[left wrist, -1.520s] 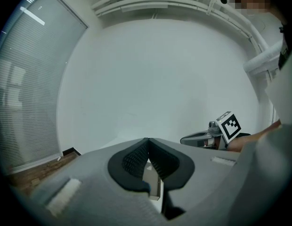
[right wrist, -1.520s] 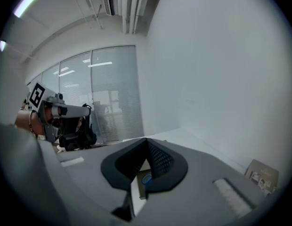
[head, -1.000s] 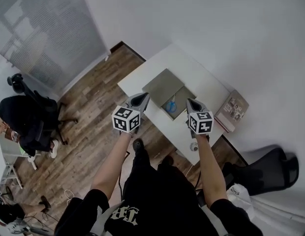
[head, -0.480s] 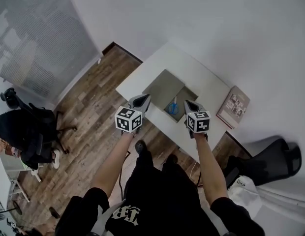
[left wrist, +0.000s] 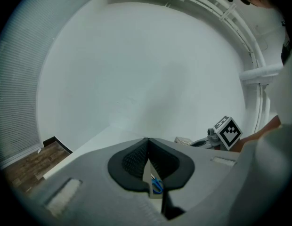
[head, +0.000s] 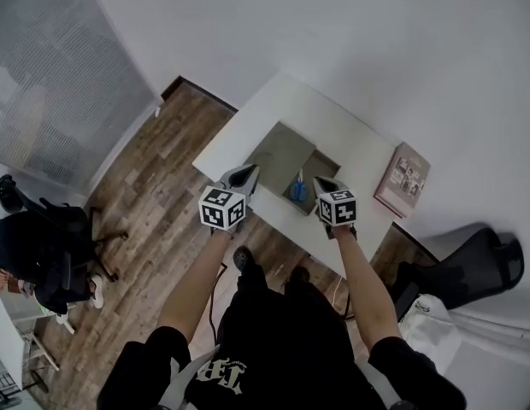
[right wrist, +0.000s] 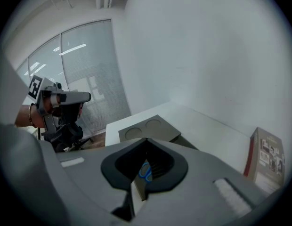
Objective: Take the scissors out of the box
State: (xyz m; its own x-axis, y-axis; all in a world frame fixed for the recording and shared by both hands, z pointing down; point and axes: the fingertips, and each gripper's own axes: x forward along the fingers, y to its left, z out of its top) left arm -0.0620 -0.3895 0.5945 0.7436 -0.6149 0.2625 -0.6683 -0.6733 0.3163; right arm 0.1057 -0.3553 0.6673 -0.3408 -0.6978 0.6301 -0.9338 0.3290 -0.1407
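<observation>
Blue-handled scissors (head: pixel 297 186) lie inside an open grey box (head: pixel 326 166) on the white table (head: pixel 291 105). The box's flat lid (head: pixel 280 152) lies beside it on the left. My left gripper (head: pixel 247 174) hovers over the table's near edge, just left of the box, shut and empty. At the box's near right corner my right gripper (head: pixel 321 183) is shut on nothing. In the left gripper view the scissors (left wrist: pixel 157 186) show through the gap below the closed tips (left wrist: pixel 147 140). In the right gripper view the scissors (right wrist: pixel 145 172) sit just beyond the closed tips (right wrist: pixel 147 139).
A book-like pack (head: pixel 403 180) stands at the table's right end. A black office chair (head: pixel 470 272) is on the right of the table. Wooden floor (head: pixel 154 186) stretches to the left, where a dark office chair (head: pixel 51 254) stands. A white wall is behind the table.
Both grippers have sunk and come closer to the box on the table. Their jaws stay shut and the scissors have not moved.
</observation>
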